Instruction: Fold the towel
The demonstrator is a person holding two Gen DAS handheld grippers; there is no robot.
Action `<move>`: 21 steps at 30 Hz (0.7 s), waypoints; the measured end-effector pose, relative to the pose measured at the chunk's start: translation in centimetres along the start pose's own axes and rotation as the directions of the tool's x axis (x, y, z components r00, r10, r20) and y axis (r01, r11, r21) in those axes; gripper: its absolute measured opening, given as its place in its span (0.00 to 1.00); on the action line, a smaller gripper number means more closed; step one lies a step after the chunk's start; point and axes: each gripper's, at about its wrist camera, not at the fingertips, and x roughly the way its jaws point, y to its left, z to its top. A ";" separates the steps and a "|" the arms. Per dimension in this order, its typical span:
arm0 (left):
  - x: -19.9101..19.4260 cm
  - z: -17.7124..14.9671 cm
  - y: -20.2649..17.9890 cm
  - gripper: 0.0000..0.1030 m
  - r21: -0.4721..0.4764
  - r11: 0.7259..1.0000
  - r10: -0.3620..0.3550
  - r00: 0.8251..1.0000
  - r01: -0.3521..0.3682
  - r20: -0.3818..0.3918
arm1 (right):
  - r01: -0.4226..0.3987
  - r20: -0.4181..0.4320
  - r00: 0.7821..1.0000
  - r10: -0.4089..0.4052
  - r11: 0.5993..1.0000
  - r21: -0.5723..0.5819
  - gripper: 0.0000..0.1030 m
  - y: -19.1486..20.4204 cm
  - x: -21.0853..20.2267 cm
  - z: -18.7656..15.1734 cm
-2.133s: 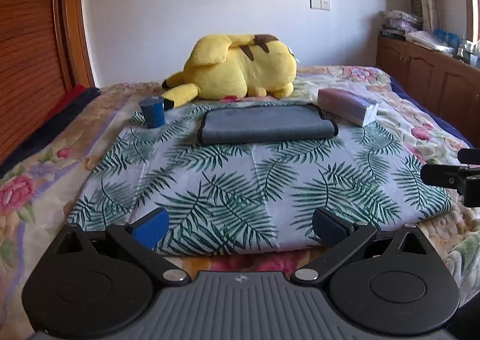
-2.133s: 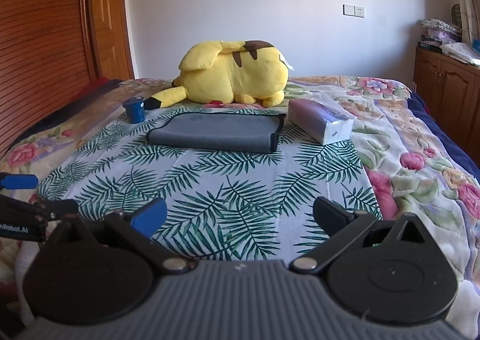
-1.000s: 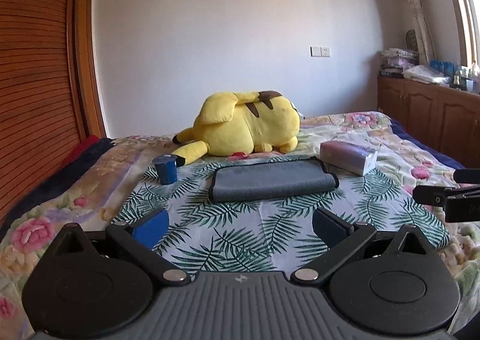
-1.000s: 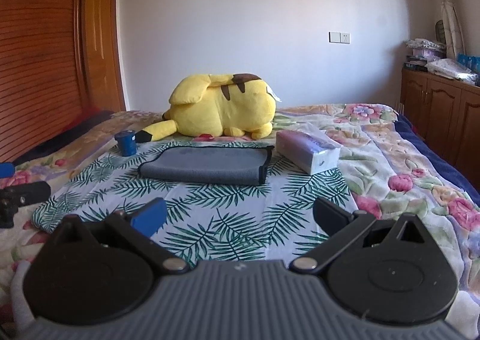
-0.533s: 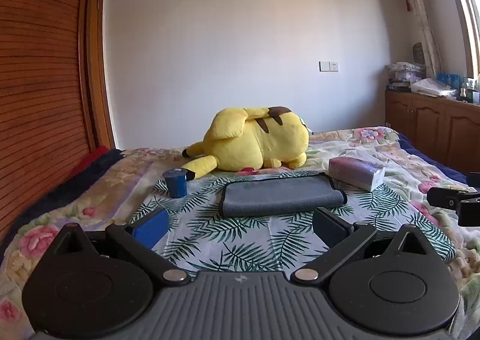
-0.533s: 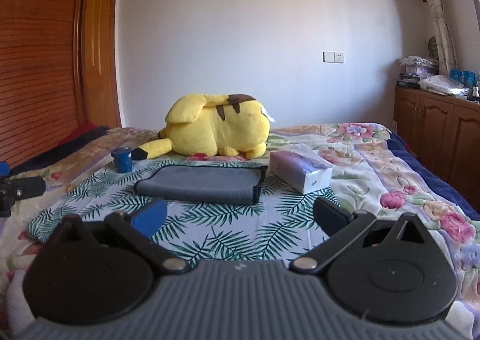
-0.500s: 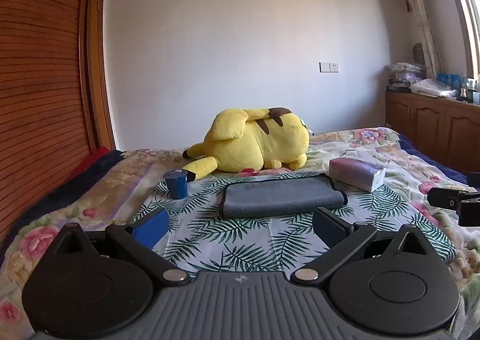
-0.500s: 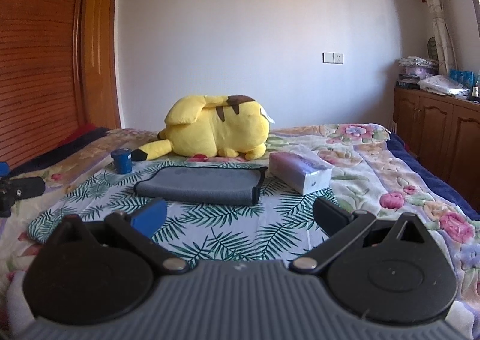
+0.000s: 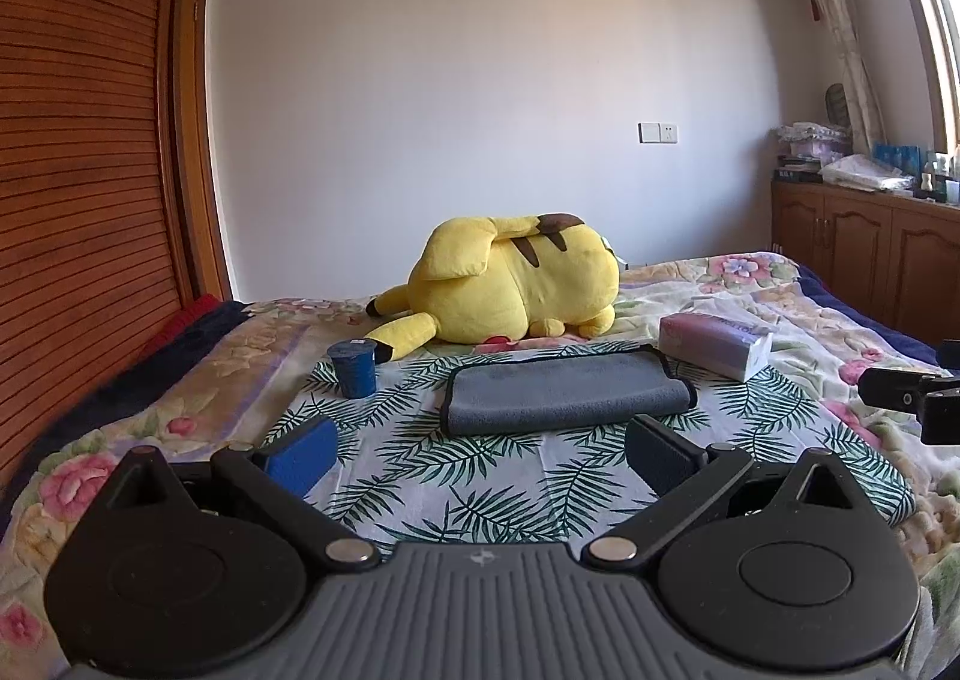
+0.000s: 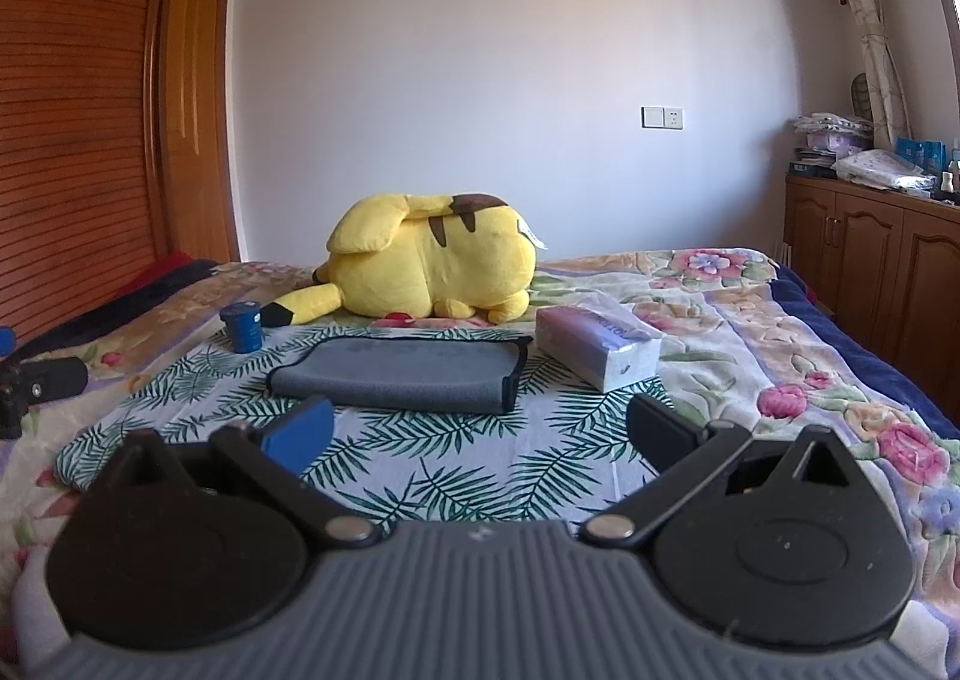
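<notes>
Grey towel (image 9: 567, 392) lies folded on the palm-print sheet (image 9: 480, 476), untouched. Both tongs, left (image 9: 480, 452) and right (image 10: 477, 434), spread and empty, have been drawn back and levelled; folding appears finished.

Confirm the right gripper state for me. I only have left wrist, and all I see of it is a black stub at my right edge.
Observer: The right gripper is open in its own view, fingers spread wide with nothing between them.
Operator: Is it on the towel?
Observer: No. The towel lies folded on the leaf-print sheet beyond the fingertips, with bare sheet showing between them.
Operator: Where does my left gripper sit from that side?
Observer: The left gripper shows at the far left edge of the right wrist view, well left of the towel and not touching it.
</notes>
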 end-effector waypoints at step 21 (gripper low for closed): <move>0.4 -0.2 -0.1 1.00 0.013 1.000 0.002 1.000 -0.002 -0.005 | 0.000 0.000 1.000 0.000 1.000 0.001 1.00 -0.1 0.0 0.0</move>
